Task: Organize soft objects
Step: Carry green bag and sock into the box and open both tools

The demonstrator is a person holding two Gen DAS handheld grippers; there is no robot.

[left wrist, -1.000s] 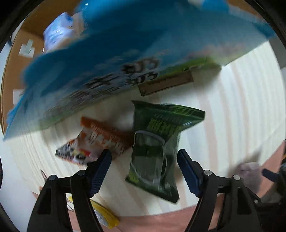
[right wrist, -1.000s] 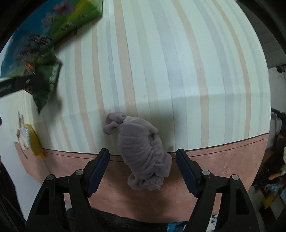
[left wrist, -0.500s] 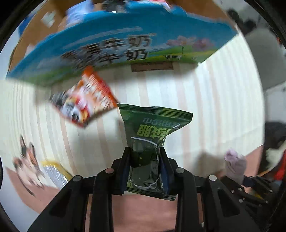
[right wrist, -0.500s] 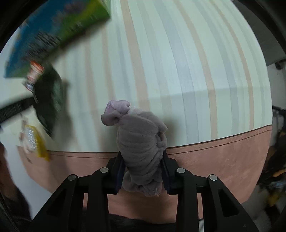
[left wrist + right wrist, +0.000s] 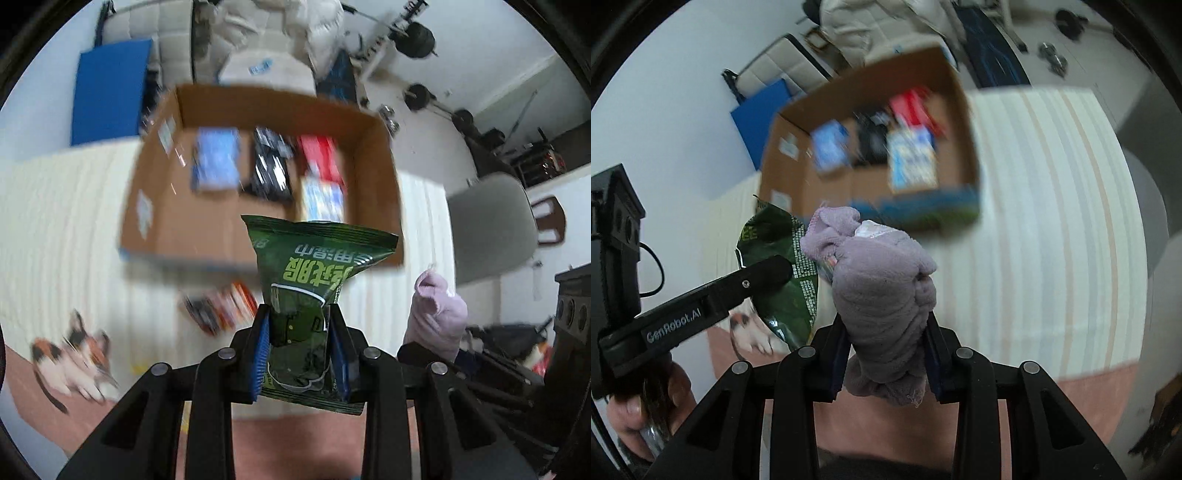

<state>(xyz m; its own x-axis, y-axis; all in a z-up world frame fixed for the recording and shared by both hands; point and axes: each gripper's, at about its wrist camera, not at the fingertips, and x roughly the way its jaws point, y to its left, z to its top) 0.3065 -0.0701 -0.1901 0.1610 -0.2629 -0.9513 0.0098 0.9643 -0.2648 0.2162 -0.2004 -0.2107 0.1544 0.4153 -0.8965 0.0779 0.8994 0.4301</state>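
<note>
My left gripper (image 5: 300,345) is shut on a green snack packet (image 5: 310,280) and holds it up in the air in front of an open cardboard box (image 5: 207,221). My right gripper (image 5: 886,347) is shut on a rolled purple sock (image 5: 882,291), also lifted above the table. The sock shows in the left wrist view (image 5: 436,321) at the right. The green packet (image 5: 783,273) and the left gripper's arm (image 5: 701,306) show in the right wrist view at the left. The box (image 5: 967,122) holds several packets.
An orange snack packet (image 5: 221,306) lies on the striped tablecloth (image 5: 55,240) below the box. A cat picture (image 5: 74,354) lies near the table's front left edge. A grey chair (image 5: 491,229) stands at the right. The room behind is cluttered.
Both grippers have lifted their loads off the table and tilted upward, so the box's open top has come into view. Both were open one second ago and closed half a second ago.
</note>
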